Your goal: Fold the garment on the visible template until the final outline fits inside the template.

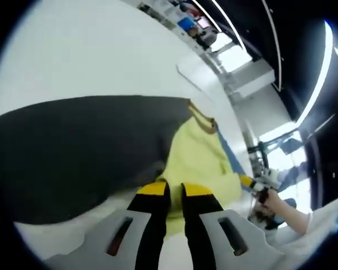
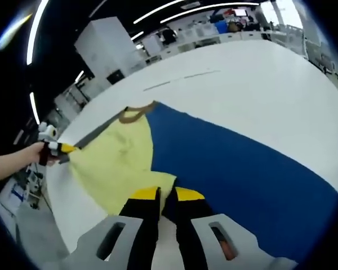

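Note:
A yellow garment [image 1: 197, 157] with a tan collar [image 1: 201, 117] lies spread over a flat mat that looks dark [image 1: 79, 152] in the left gripper view. In the right gripper view the garment [image 2: 115, 160] covers the left end of the mat, which looks blue [image 2: 236, 163] there. My left gripper [image 1: 174, 190] is shut on the garment's near edge. It also shows as a yellow-tipped tool [image 2: 61, 148] pinching the garment's corner. My right gripper [image 2: 167, 194] is shut on another part of that edge and appears too at the far corner [image 1: 249, 181].
The mat rests on a wide white table [image 2: 253, 84] with a faint line [image 2: 180, 79] marked on it. A person's hand [image 2: 28, 154] holds the left gripper, and a hand [image 1: 276, 199] holds the right one. Shelves and strip lights stand beyond the table.

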